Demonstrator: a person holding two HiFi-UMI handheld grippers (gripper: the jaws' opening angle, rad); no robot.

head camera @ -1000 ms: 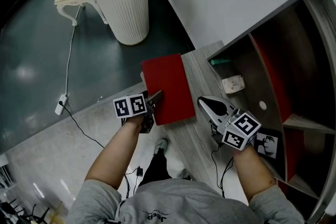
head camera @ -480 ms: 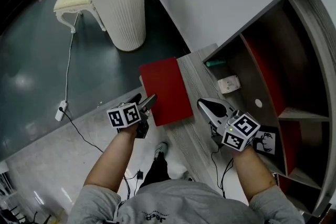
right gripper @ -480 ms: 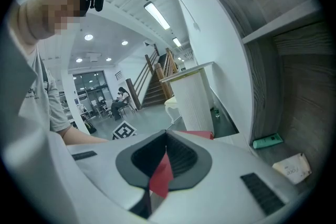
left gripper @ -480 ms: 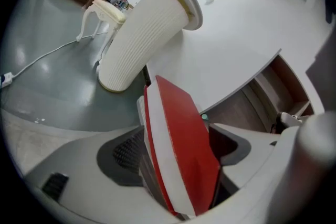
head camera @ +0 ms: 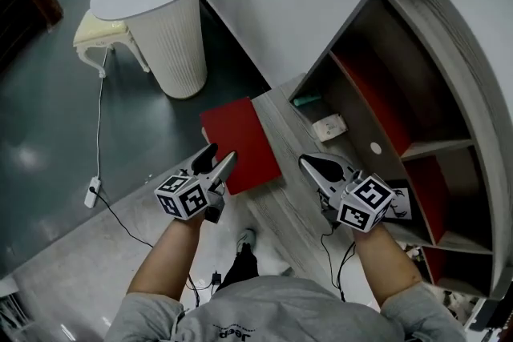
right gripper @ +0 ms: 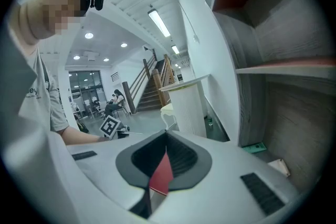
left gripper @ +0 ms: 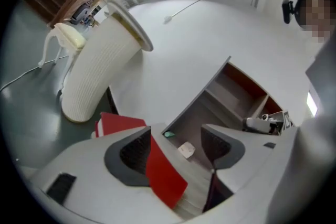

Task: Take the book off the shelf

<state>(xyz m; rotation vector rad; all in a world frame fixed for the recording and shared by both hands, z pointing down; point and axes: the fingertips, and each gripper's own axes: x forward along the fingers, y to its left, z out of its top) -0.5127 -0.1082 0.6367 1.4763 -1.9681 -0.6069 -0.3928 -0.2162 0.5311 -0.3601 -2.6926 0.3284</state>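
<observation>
A second ago your left gripper (head camera: 218,157) had its jaws on the near edge of the book (head camera: 240,142). Now it is off the book and lifted clear, showing in the head view just over the book's near corner without touching it. Its jaws have just been closing a little, yet they stand apart, and nothing is caught between the pads. In the left gripper view the red cover shows through the gap, but it lies lower and farther off.

The book rests flat on the ledge (head camera: 292,204) at the foot of the shelf (head camera: 417,28), outside every compartment. Its left part hangs over the ledge's edge, above the floor. It looks no different in place from half a second ago, so your letting go has not disturbed it.

For the task this reads as the closing step: the book is out of the shelf and set down, and you appear to be pulling away. The overhang is the one thing to watch, though the book seems to sit steady.

Your left forearm reaches straight out from your body, the gripper pointing forward and close to level, its cube on top. Your right gripper (head camera: 311,164) hovers over the ledge to the right of the book and apart from it, aimed toward the lowest compartment. Its jaws are closed together on nothing.
</observation>
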